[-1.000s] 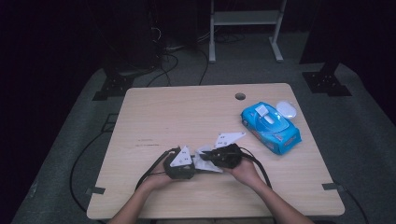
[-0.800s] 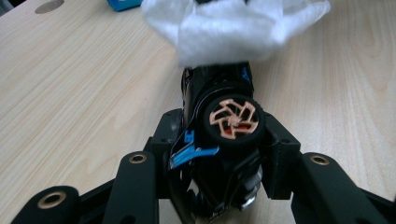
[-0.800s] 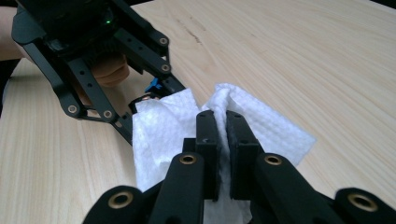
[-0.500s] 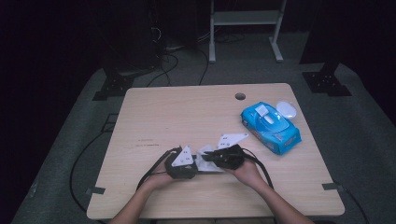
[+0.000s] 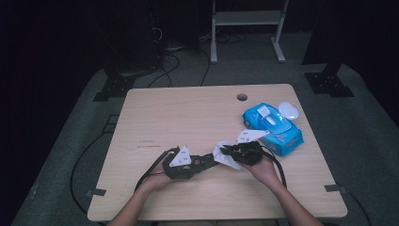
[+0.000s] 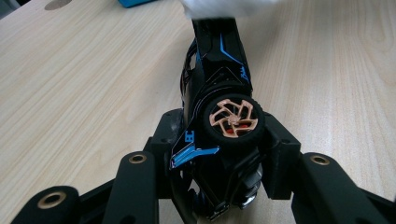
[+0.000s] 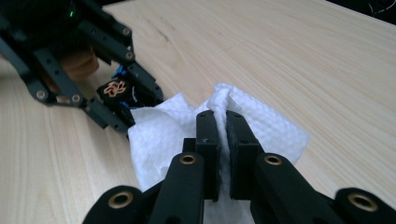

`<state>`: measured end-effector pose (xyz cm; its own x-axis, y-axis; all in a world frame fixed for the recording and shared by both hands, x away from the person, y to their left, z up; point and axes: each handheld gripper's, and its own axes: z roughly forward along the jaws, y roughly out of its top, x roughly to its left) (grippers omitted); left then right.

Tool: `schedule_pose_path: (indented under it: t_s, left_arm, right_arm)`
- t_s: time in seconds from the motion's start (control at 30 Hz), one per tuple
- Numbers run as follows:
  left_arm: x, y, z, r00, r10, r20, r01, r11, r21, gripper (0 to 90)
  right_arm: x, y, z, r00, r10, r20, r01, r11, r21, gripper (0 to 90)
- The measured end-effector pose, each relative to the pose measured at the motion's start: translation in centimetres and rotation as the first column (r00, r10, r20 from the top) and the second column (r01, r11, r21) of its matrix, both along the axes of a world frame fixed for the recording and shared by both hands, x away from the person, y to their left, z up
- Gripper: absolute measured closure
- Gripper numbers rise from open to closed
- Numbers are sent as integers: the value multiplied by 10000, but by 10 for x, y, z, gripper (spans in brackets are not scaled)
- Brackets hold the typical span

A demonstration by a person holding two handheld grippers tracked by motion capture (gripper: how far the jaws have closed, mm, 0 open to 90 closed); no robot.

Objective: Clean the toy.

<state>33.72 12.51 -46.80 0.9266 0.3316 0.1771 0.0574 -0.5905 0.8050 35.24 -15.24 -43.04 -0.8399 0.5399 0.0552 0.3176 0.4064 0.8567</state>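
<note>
My left gripper (image 5: 198, 163) (image 6: 226, 142) is shut on a black toy car (image 6: 219, 56) with blue trim and a copper-coloured wheel (image 6: 232, 121), holding it by its rear just above the table. The car's nose points toward my right gripper (image 5: 227, 152) (image 7: 220, 116). That gripper is shut on a crumpled white wipe (image 5: 225, 157) (image 7: 273, 128), which lies against the car's front end (image 7: 116, 91). In the left gripper view the wipe (image 6: 229, 7) covers the car's nose at the top edge.
A blue pack of wipes (image 5: 273, 126) lies at the right of the wooden table (image 5: 179, 113), with a white oval object (image 5: 289, 110) behind it. A cable hole (image 5: 242, 97) sits near the far edge. Cables trail from both grippers toward the front edge.
My right gripper has slid to the right with the wipe, along the car toward its nose. The left gripper and the car have stayed put.
</note>
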Motion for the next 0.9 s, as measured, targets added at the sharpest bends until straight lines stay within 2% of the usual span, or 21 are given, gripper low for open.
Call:
schedule_pose_path:
  t_s: [0.07,0.3,0.37,0.47,0.5,0.6,0.7,0.8,0.9]
  left_arm:
    - [0,-1,0,10000,32,7,-32,10000,-6,562]
    - [1,1,0,10000,25,13,-25,10000,-22,562]
    - [1,3,1,10000,12,-20,-12,10000,-69,563]
    - [1,4,1,9999,55,-91,-56,9999,-103,564]
    - [1,4,1,9999,54,-97,-55,9999,-133,564]
    - [2,3,2,9998,118,-141,-121,9997,-232,565]
    - [2,1,2,9999,105,-68,-106,9997,-221,566]
    - [2,1,2,9999,126,-10,-126,9997,-223,566]
    - [2,1,2,9999,126,-32,-126,9997,-226,566]
  right_arm:
    - [-1,5,0,9999,25,149,-23,9999,-163,846]
    - [-3,27,-1,9977,601,302,-596,9981,-158,845]
    - [-2,24,-1,9983,500,309,-494,9986,-191,845]
    - [1,12,0,9991,24,425,-12,9997,-261,845]
    - [2,7,-1,9993,-145,337,150,9998,-145,846]
    - [3,5,-1,9991,-277,315,280,9996,-85,846]
    - [0,15,-2,9994,-46,346,52,9999,-149,845]
    - [-4,30,-2,9984,380,428,-375,9992,-139,845]
    - [-10,45,-2,9936,967,591,-964,9953,-88,845]
